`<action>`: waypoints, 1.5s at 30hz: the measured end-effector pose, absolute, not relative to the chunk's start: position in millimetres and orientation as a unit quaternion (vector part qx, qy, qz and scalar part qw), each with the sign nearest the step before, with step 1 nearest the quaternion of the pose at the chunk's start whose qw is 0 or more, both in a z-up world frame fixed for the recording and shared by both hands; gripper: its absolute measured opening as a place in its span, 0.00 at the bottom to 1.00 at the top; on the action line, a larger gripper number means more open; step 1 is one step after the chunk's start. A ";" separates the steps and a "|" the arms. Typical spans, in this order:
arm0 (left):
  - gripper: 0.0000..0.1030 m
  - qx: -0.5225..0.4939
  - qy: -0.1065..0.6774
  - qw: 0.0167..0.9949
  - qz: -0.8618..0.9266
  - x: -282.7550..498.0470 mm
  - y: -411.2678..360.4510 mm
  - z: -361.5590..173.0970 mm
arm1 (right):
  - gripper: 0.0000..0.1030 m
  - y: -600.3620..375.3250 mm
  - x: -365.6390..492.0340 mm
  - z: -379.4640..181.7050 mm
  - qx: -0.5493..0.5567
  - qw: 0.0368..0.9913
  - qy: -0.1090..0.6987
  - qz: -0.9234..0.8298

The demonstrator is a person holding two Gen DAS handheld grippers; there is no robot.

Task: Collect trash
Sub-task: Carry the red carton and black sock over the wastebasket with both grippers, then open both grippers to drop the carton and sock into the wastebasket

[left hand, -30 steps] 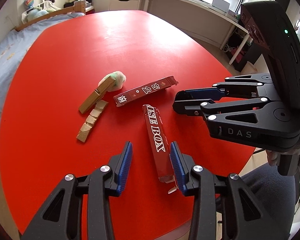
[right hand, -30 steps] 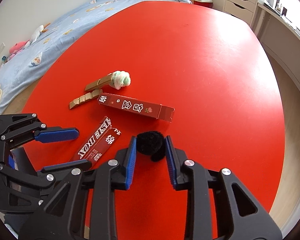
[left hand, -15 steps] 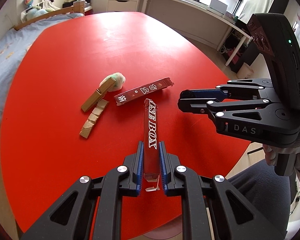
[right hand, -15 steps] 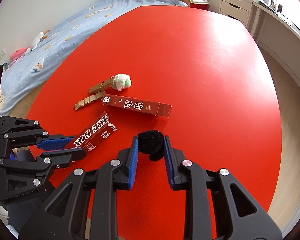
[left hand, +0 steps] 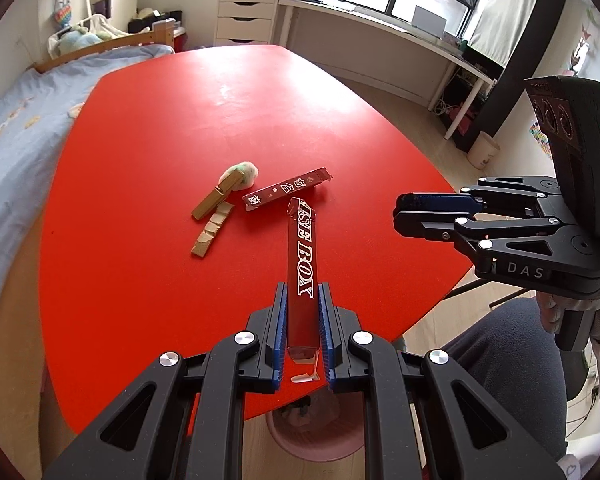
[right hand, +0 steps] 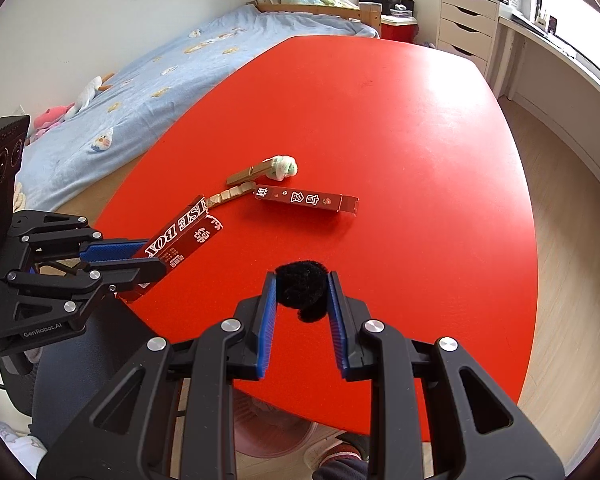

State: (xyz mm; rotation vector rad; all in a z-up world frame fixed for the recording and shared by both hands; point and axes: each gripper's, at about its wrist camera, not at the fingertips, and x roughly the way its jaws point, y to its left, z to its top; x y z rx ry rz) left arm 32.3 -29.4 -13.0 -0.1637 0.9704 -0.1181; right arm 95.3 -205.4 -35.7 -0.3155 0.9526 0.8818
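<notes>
Red fills most of both views: a broad red surface (left hand: pixel 148 160) with trash scattered at its near middle. The left gripper (left hand: pixel 302 332) has its blue-padded fingers (left hand: pixel 278 328) pressed against the two long sides of a dark red carton printed "BOX" (left hand: pixel 302 264), gripping it at its near end. Seen from the right wrist view, that carton (right hand: pixel 180 236) slants upward from the fingers, its far end raised above the surface. The left jaws closed onto it within the last second.

The right gripper (right hand: pixel 302 312) is nearly shut on a black fuzzy ball (right hand: pixel 302 288), which sits between the tips of its fingers (right hand: pixel 268 320), both pads touching it.

Lying on the surface, farther out, are a second dark red carton (right hand: pixel 306 199) with white characters, a gold-coloured strip (left hand: pixel 216 199), a cracked tan strip (left hand: pixel 211 232) just beside it, and a pale green-and-white wad (left hand: pixel 244 171) touching the gold strip's far end. These four lie close together, apart from both grippers.

Below the near edge of the surface stands a pink bin (left hand: pixel 312 436) on the wooden floor. A bed with a blue cover (right hand: pixel 140 80) lies to the left, beyond the surface.
</notes>
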 end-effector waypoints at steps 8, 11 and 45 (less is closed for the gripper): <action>0.14 -0.070 0.458 0.884 -0.066 4.0 -35.3 -0.5 | 0.24 -232.8 55.1 -18.0 -0.143 0.786 0.429 0.421; 0.14 -0.063 0.458 0.884 -0.069 -7.5 -41.3 -0.9 | 0.24 -238.9 39.3 -16.4 -0.146 0.782 0.430 0.428; 0.18 -0.051 0.511 0.850 -0.117 -75.2 -76.1 -27.2 | 0.35 -260.1 -27.3 -45.4 -0.153 0.729 0.475 0.469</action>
